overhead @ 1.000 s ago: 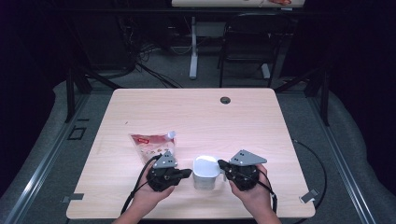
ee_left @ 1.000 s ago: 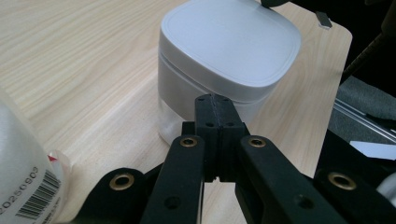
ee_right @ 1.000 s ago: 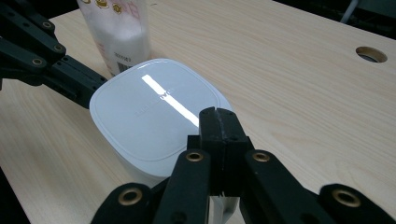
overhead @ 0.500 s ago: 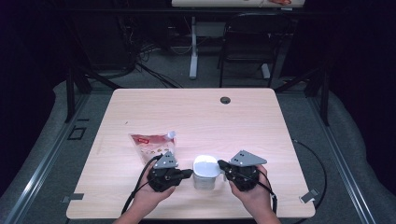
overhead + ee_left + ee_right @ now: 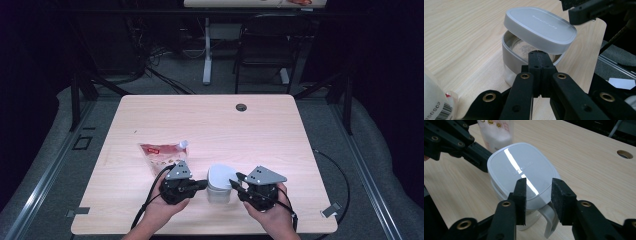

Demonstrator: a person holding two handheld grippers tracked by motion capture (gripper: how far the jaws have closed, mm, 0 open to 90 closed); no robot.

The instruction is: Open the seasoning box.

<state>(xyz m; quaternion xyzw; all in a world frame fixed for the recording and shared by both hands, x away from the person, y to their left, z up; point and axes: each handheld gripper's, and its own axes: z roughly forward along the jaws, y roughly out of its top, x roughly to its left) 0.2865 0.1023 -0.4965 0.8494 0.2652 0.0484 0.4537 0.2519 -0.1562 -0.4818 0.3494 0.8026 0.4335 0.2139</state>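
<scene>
From the high view, a pale wooden table [image 5: 210,125] carries a white lidded container [image 5: 220,183] near its front edge, between the two hands. The left gripper [image 5: 201,185] sits just left of the container, its tips at the container's side. The right gripper [image 5: 236,183] sits just right of it, tips by the lid's edge. Behind the left hand lies a clear spouted pouch [image 5: 162,153] with a red label; its writing is too small to read here. A dark round grommet [image 5: 241,107] sits in the table's far part.

In the left gripper view, the left gripper [image 5: 539,58] has its jaws pressed together with nothing between them, the tips right at the container's [image 5: 511,60] rim. The lid [image 5: 540,26] rests tilted on the container, raised on this side, so the inside shows below it. The lid bears a faint embossed line of writing, possibly a brand name, but it cannot be read. At the lower left a white label with a barcode [image 5: 437,111] shows the digits 250909.

In the right gripper view, the right gripper [image 5: 539,195] has just been opening; its jaws stand partly apart at the lid's [image 5: 520,175] near edge, pads not pressing on it. A handle [image 5: 550,221] hangs from the container below them. Embossed lettering on the lid is lost in glare. Beyond stands the pouch [image 5: 497,132] with small printed motifs.
</scene>
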